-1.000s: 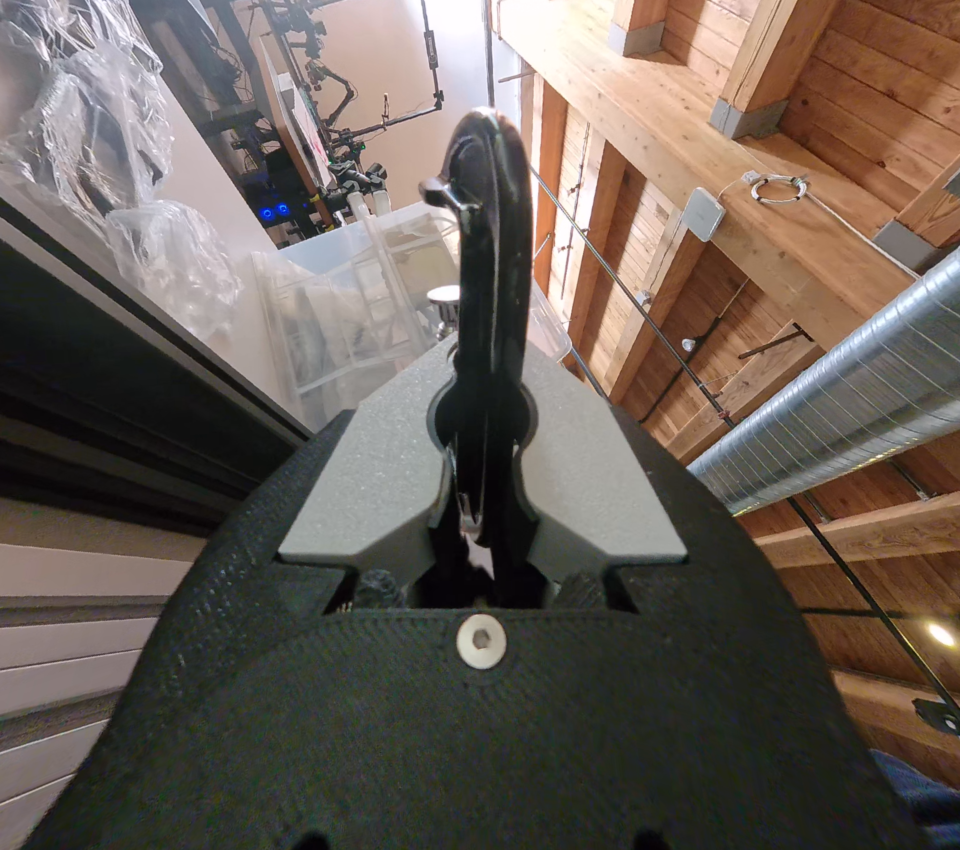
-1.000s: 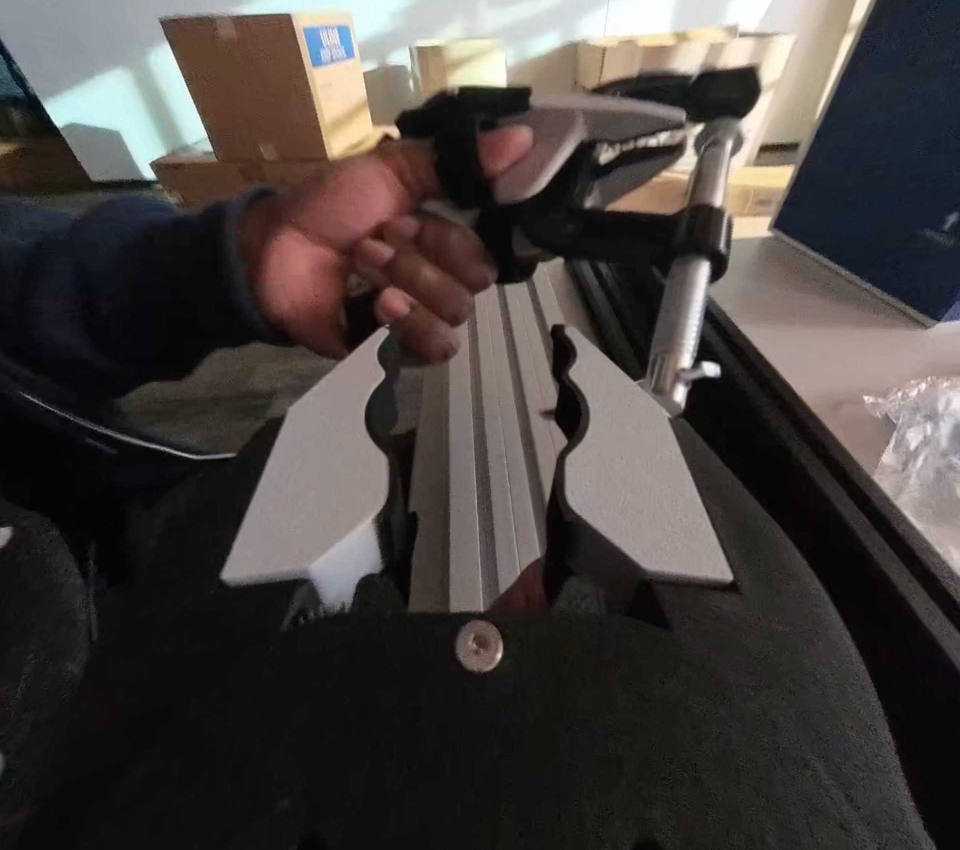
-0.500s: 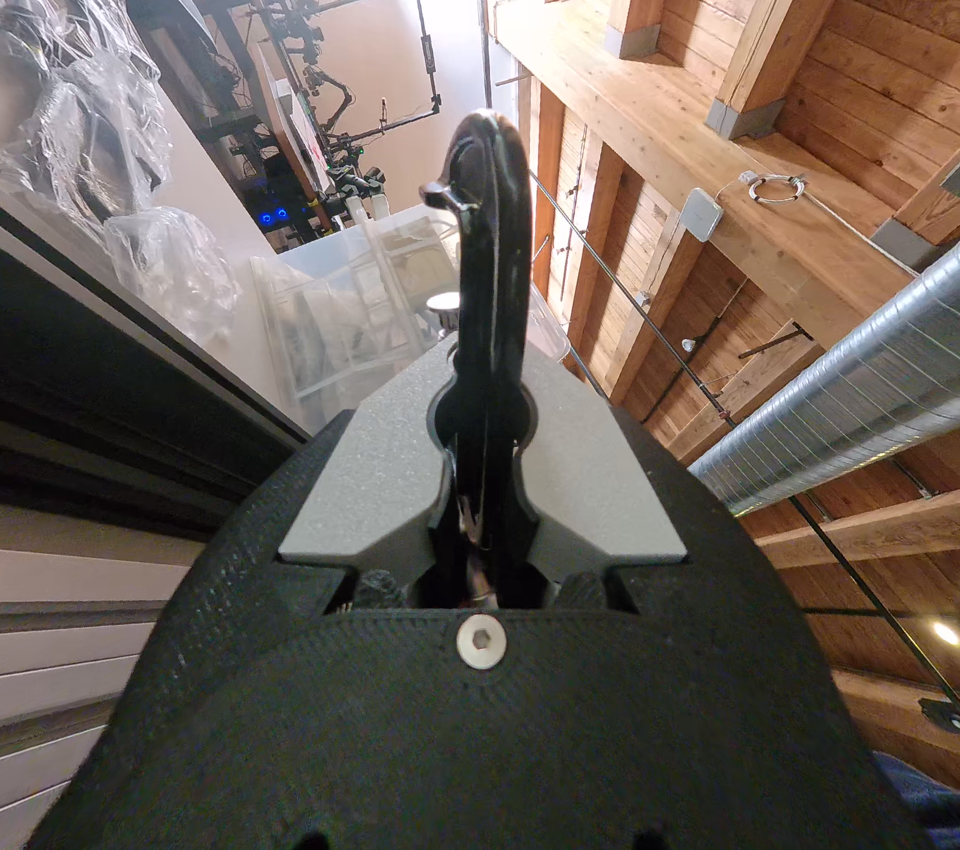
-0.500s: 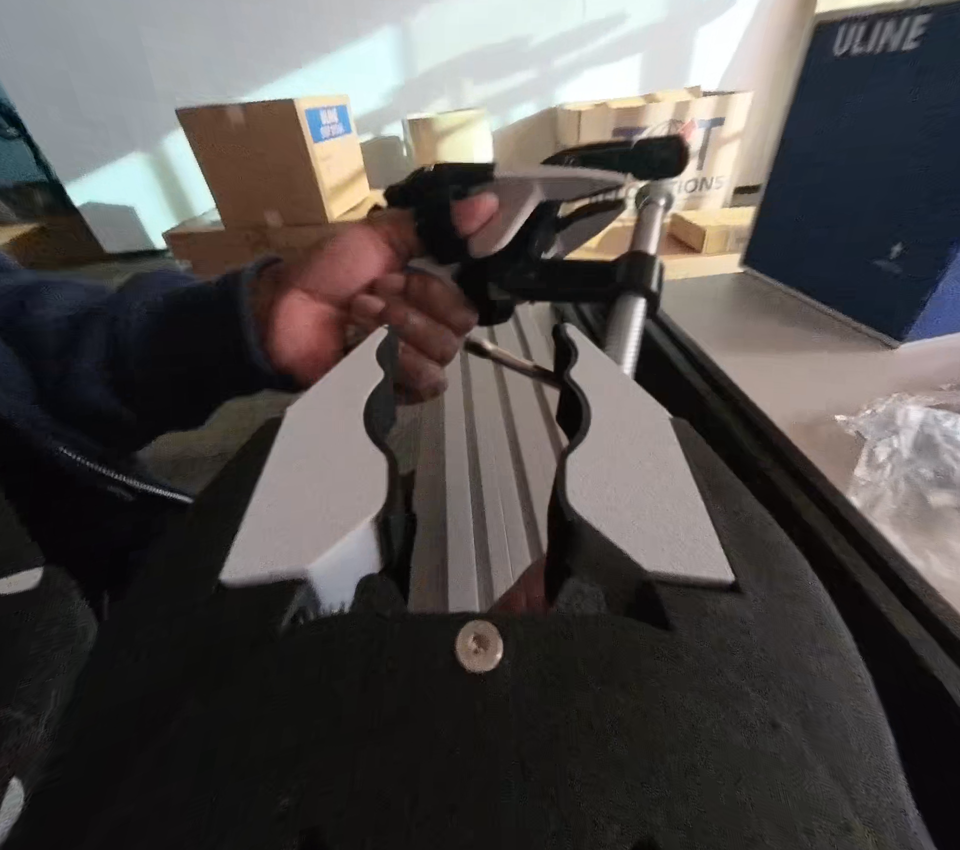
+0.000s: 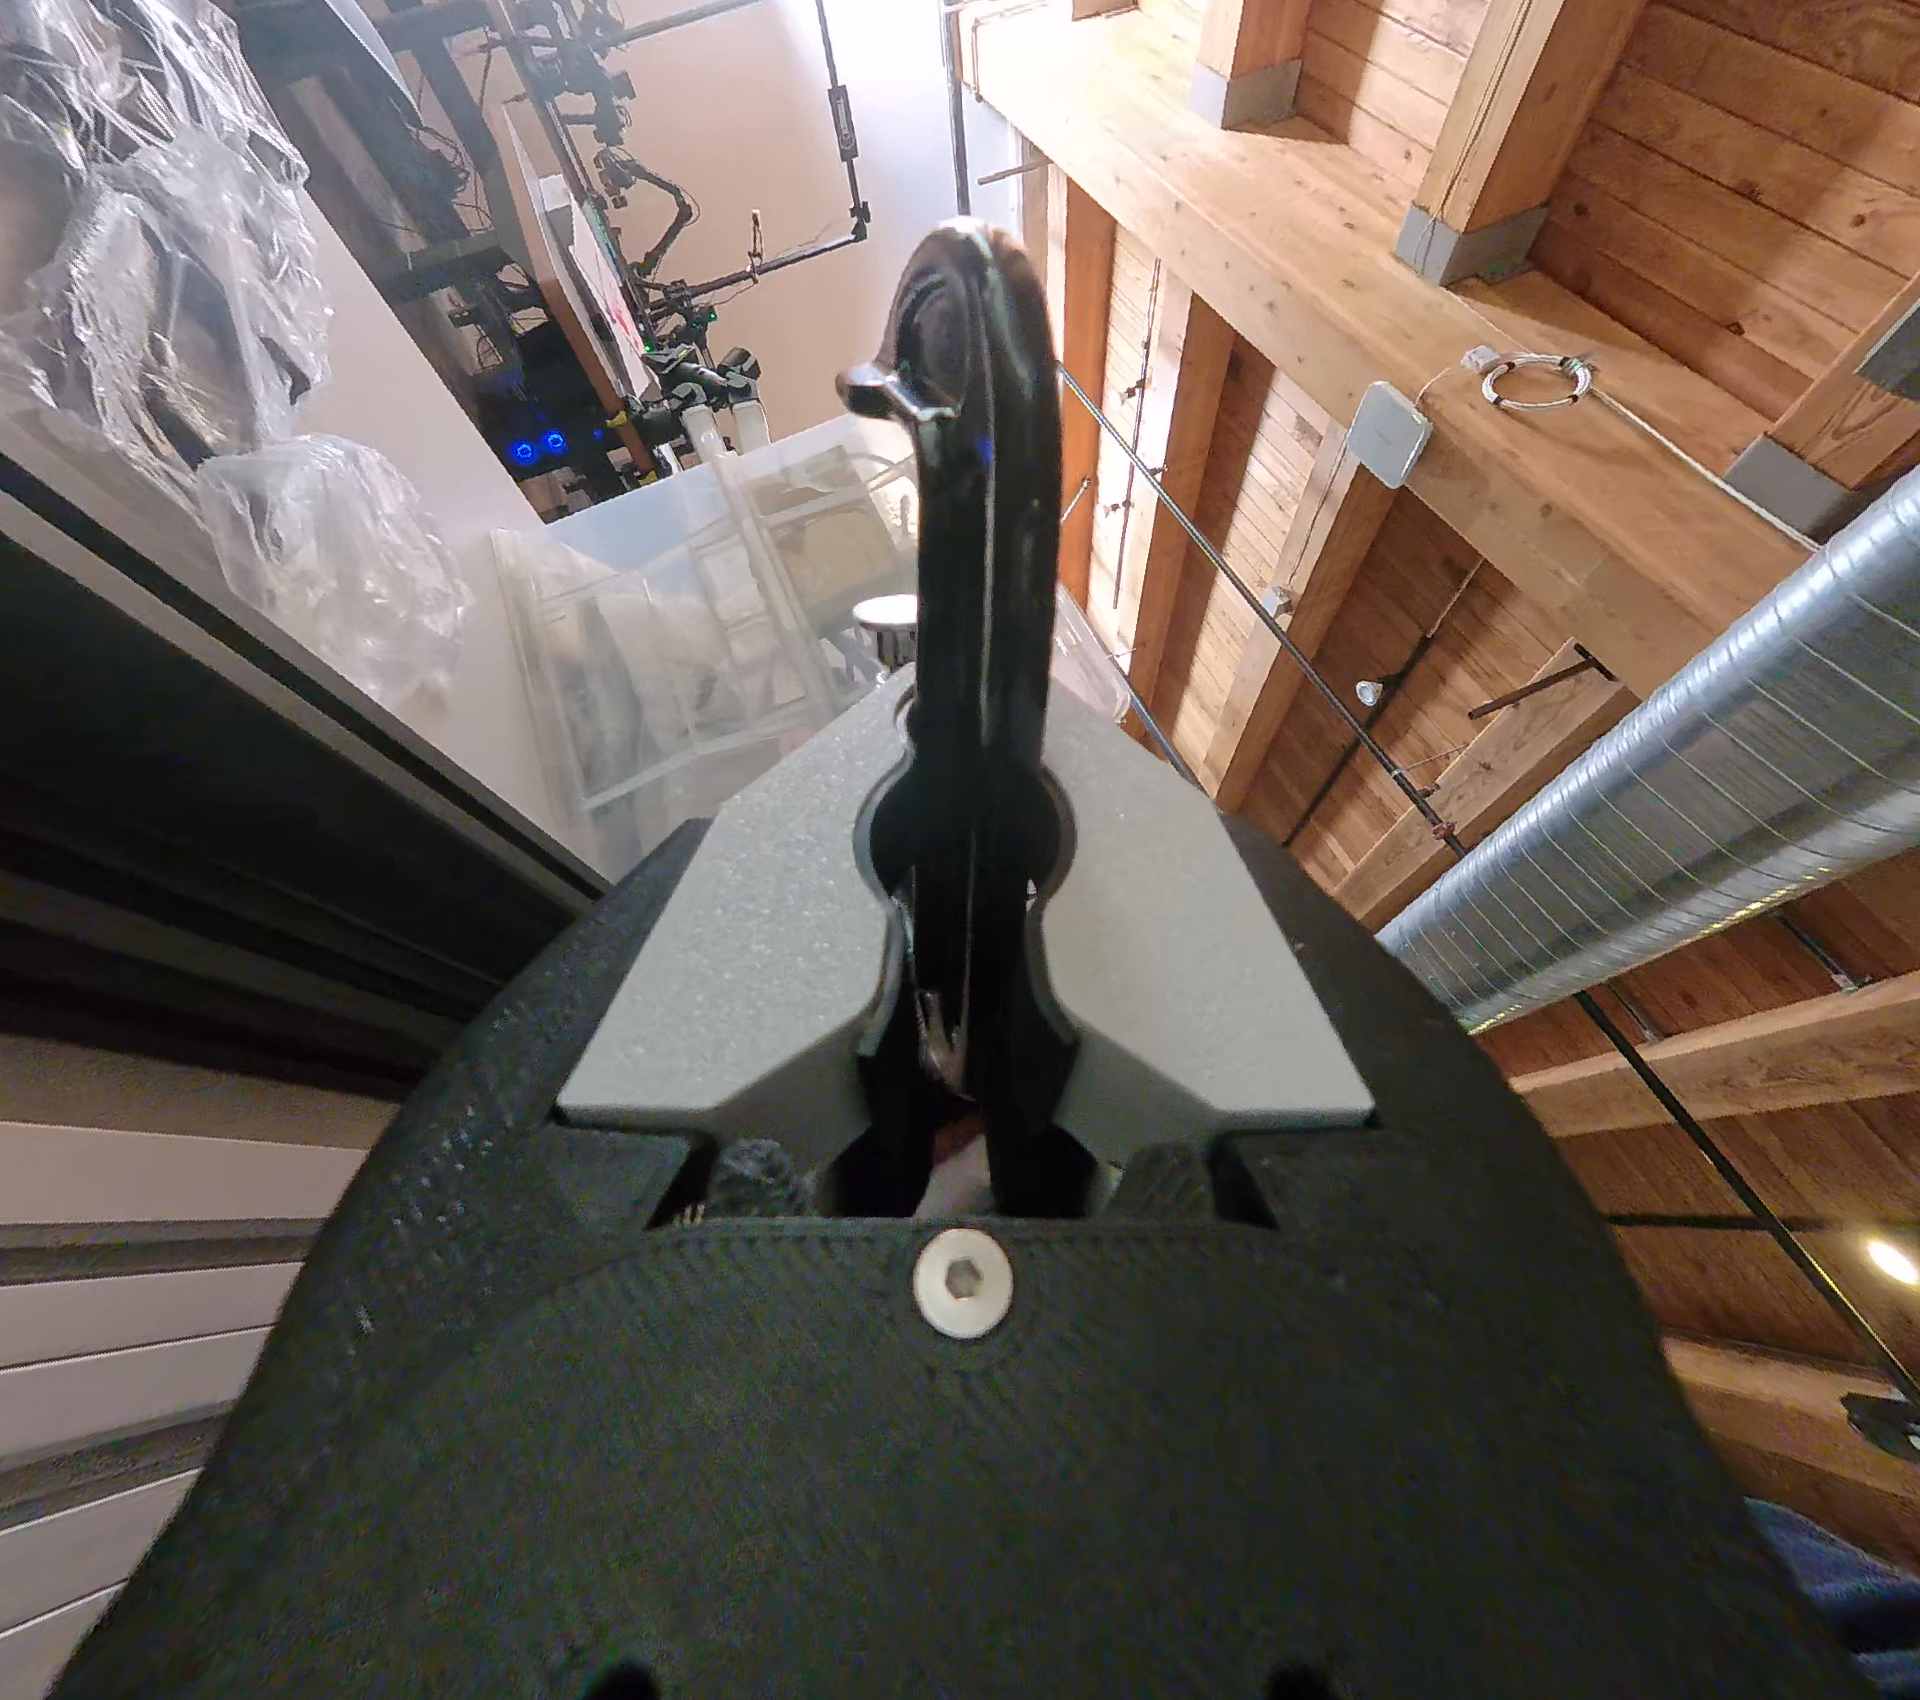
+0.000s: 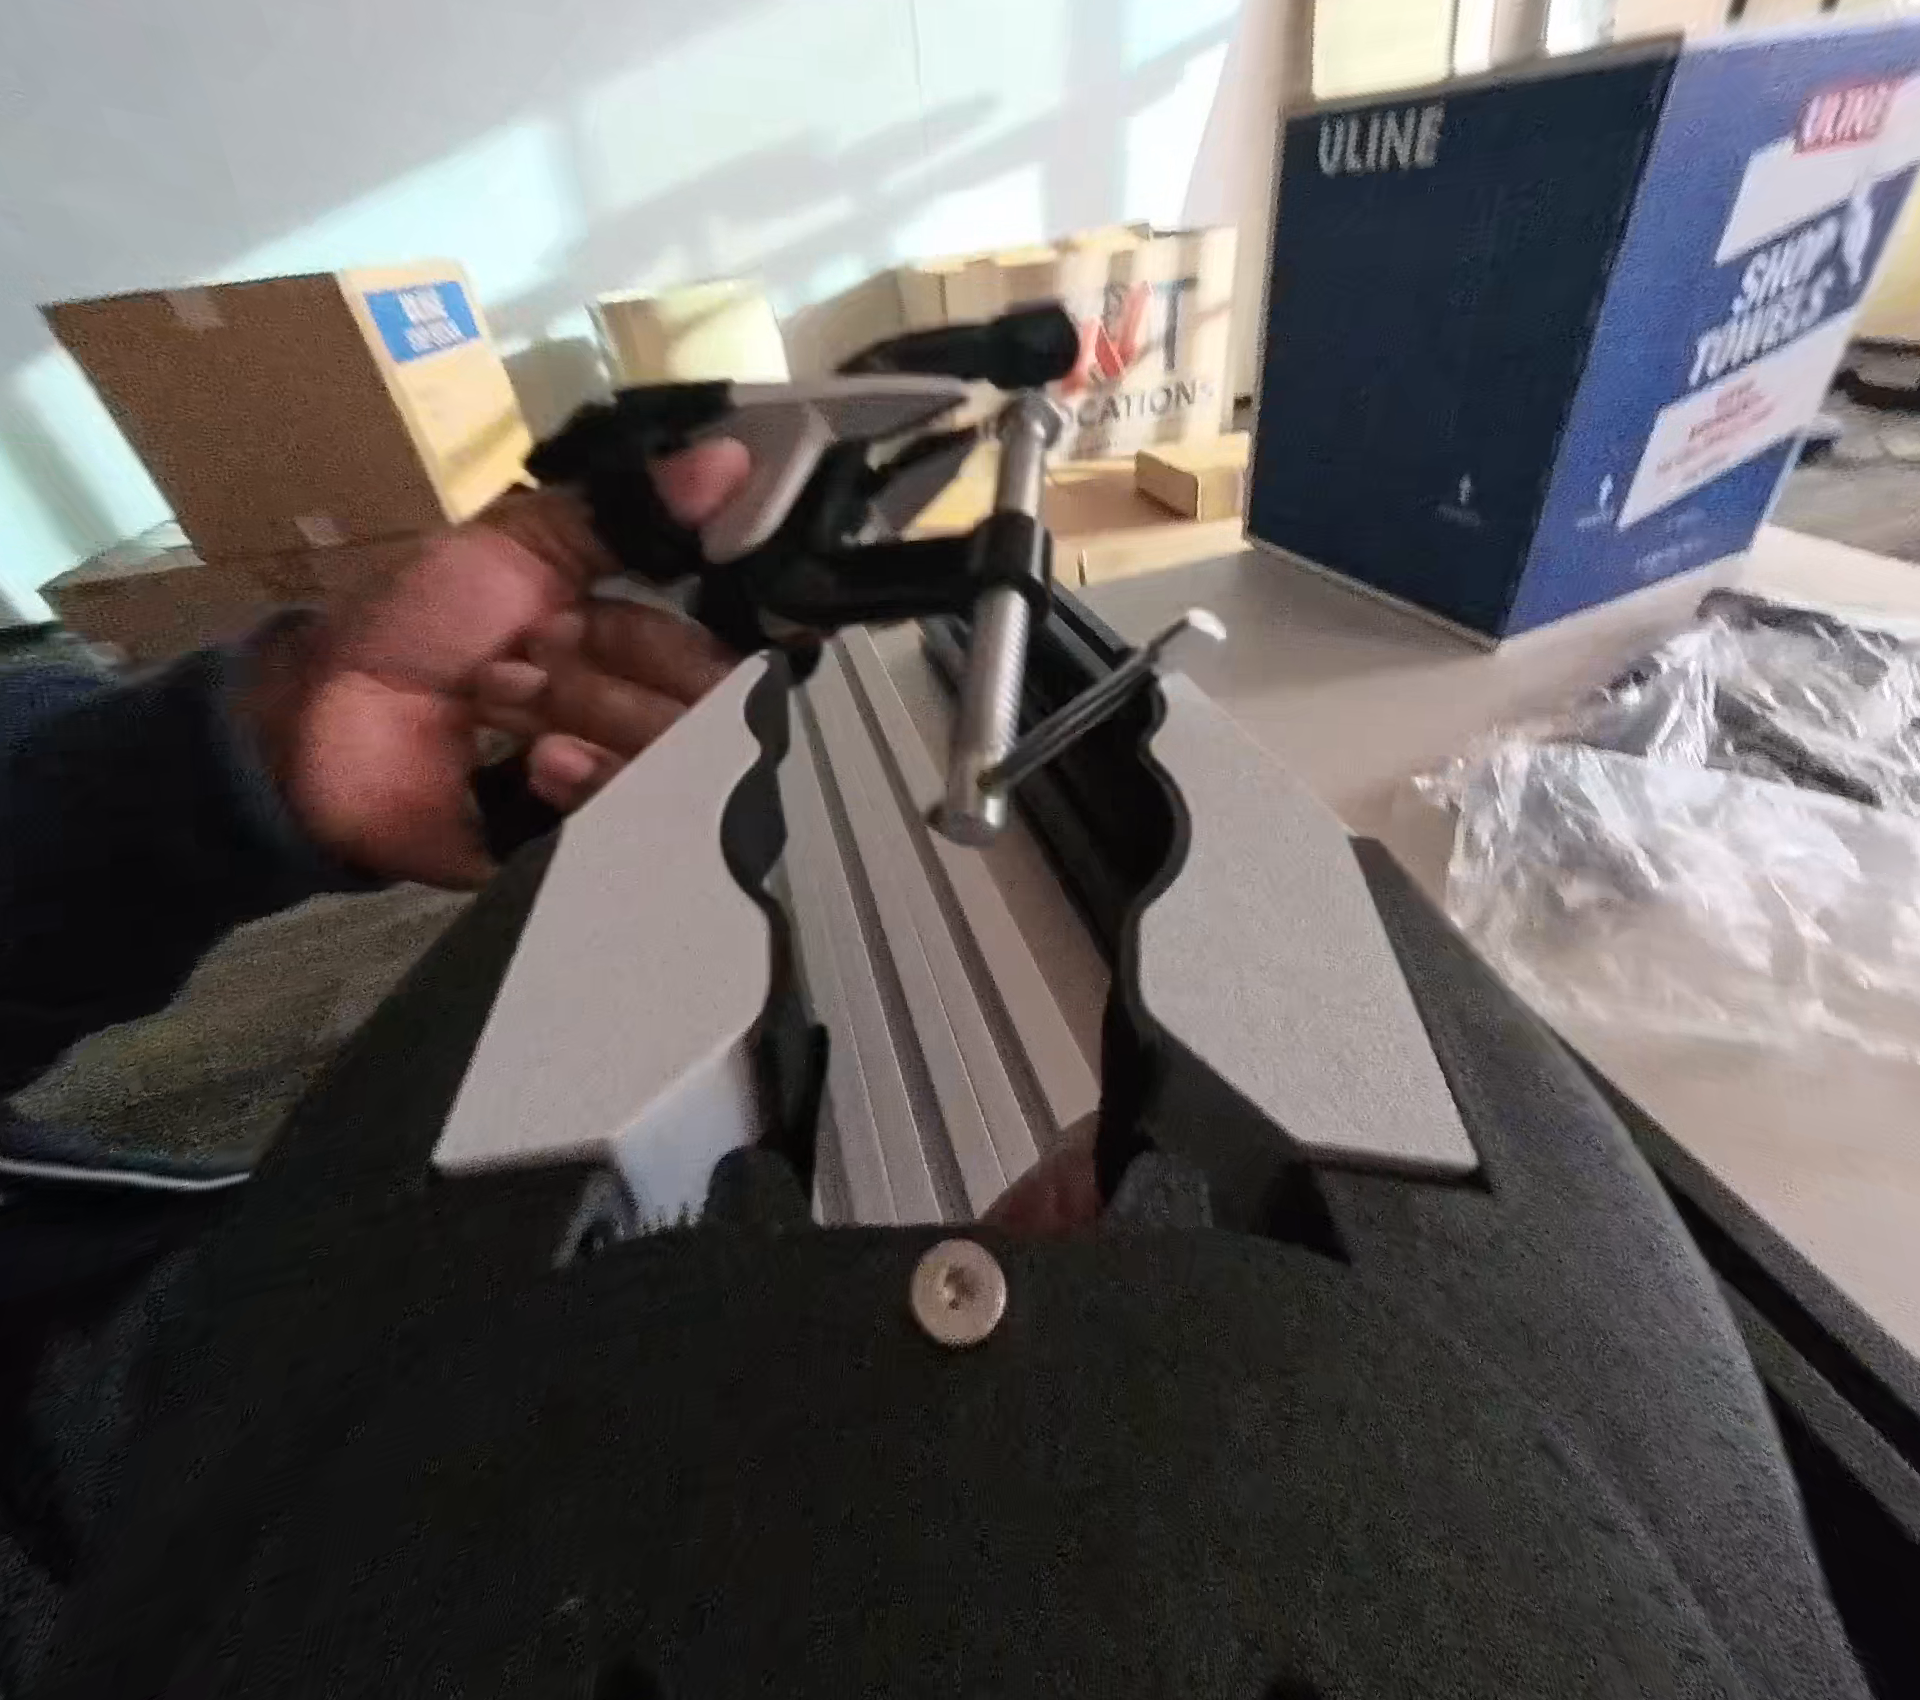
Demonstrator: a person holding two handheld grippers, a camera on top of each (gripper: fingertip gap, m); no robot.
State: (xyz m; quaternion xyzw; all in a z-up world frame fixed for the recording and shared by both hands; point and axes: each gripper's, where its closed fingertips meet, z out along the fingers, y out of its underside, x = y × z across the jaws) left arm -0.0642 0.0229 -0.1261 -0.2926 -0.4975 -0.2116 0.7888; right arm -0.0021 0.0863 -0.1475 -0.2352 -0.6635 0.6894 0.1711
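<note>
Left gripper clamped on one black metal C-clamp, right gripper spread apart beside one threaded steel screw, one blue cardboard box behind.

Silver duct under wooden ceiling; blue box, crumpled plastic bags, brown carton

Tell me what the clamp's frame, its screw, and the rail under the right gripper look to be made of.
Clamp frame: likely black-coated metal; glossy, with glinting highlights.
Screw: bare steel by its silvery, threaded shaft.
Rail: probably aluminium extrusion; matte grey, with straight lengthwise grooves.
</note>
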